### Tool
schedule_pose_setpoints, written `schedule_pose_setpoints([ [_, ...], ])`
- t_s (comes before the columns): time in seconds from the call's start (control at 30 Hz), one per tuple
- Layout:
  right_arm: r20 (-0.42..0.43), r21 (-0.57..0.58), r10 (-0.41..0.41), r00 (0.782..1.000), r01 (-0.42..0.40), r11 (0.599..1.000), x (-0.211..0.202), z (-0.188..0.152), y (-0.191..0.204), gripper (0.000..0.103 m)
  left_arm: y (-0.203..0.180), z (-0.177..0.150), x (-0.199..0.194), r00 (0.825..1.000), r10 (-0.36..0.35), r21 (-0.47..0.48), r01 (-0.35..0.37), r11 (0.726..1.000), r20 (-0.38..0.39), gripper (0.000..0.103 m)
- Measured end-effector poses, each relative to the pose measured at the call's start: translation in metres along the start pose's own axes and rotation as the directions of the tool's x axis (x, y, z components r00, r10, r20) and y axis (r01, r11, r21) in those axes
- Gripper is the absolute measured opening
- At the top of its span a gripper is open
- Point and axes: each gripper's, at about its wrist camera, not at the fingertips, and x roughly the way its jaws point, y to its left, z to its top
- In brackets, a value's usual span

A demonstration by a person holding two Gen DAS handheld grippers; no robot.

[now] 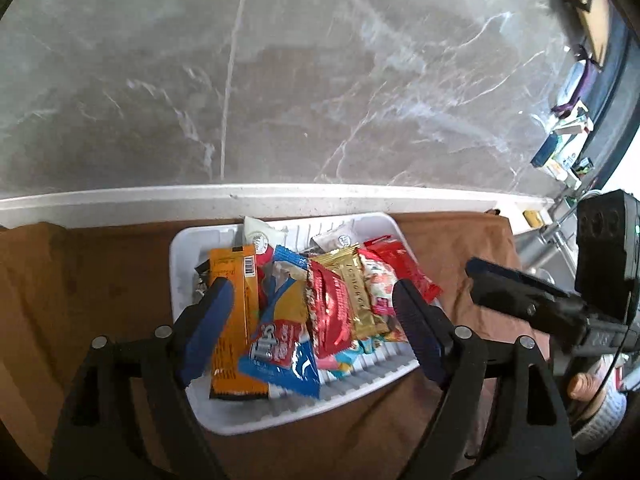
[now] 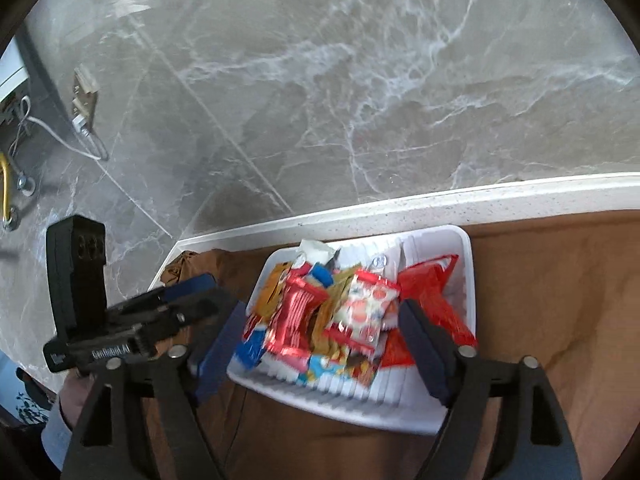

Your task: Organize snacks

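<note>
A white ribbed tray (image 1: 280, 420) lies on a brown cloth and holds several snack packets. Among them are an orange bar (image 1: 234, 312), a blue packet (image 1: 280, 344), a red packet (image 1: 330, 312) and a gold one (image 1: 354, 292). My left gripper (image 1: 310, 296) hovers open over the tray's left half, with nothing pinched between its blue pads. My right gripper (image 2: 322, 312) stands open over the same tray (image 2: 360, 412), above a white-and-pink packet (image 2: 368, 304) and a red bag (image 2: 432, 292). Each gripper also shows from the side in the other's view: the right gripper (image 1: 480, 276), the left gripper (image 2: 200, 294).
The brown cloth (image 1: 100, 280) covers a counter with a white speckled edge (image 1: 320, 194). Beyond the edge, far below, is grey marble floor (image 1: 320, 80). Boxes (image 1: 560, 148) sit at the far right. A wall socket with a white cable (image 2: 80, 120) shows at the left.
</note>
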Motion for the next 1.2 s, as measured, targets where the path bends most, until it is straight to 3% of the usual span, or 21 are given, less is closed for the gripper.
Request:
schedule_pose_setpoints([
  [0.07, 0.014, -0.016, -0.024, 1.0, 0.024, 1.0, -0.013, -0.007, 0.007, 0.089, -0.006, -0.005, -0.012, 1.0, 0.006, -0.006, -0.006, 1.0, 0.007, 0.082],
  [0.2, 0.037, -0.044, -0.079, 0.996, 0.08, 0.996, -0.042, -0.021, 0.018, 0.103, -0.022, -0.013, -0.035, 1.0, 0.016, 0.003, -0.016, 1.0, 0.019, 0.099],
  [0.37, 0.089, -0.043, -0.149, 0.985, 0.153, 0.987, -0.083, -0.037, 0.024, 0.103, -0.051, -0.023, -0.07, 0.998, 0.035, 0.041, -0.037, 0.998, 0.053, 0.099],
  [0.57, 0.164, -0.056, -0.241, 0.957, 0.253, 0.966, -0.127, -0.051, 0.032, 0.103, -0.091, -0.036, -0.108, 0.993, 0.062, 0.128, -0.074, 0.989, 0.1, 0.099],
  [0.7, 0.206, -0.065, -0.275, 0.939, 0.293, 0.954, -0.147, -0.054, 0.04, 0.103, -0.107, -0.044, -0.125, 0.993, 0.044, 0.154, -0.061, 0.986, 0.113, 0.099],
  [1.03, 0.275, -0.117, -0.275, 0.921, 0.316, 0.942, -0.174, -0.064, 0.07, 0.103, -0.127, -0.061, -0.154, 0.99, 0.044, 0.187, -0.068, 0.98, 0.131, 0.099],
  [1.2, 0.277, -0.12, -0.269, 0.923, 0.311, 0.943, -0.18, -0.071, 0.078, 0.103, -0.128, -0.066, -0.165, 0.99, 0.041, 0.189, -0.067, 0.98, 0.137, 0.099],
])
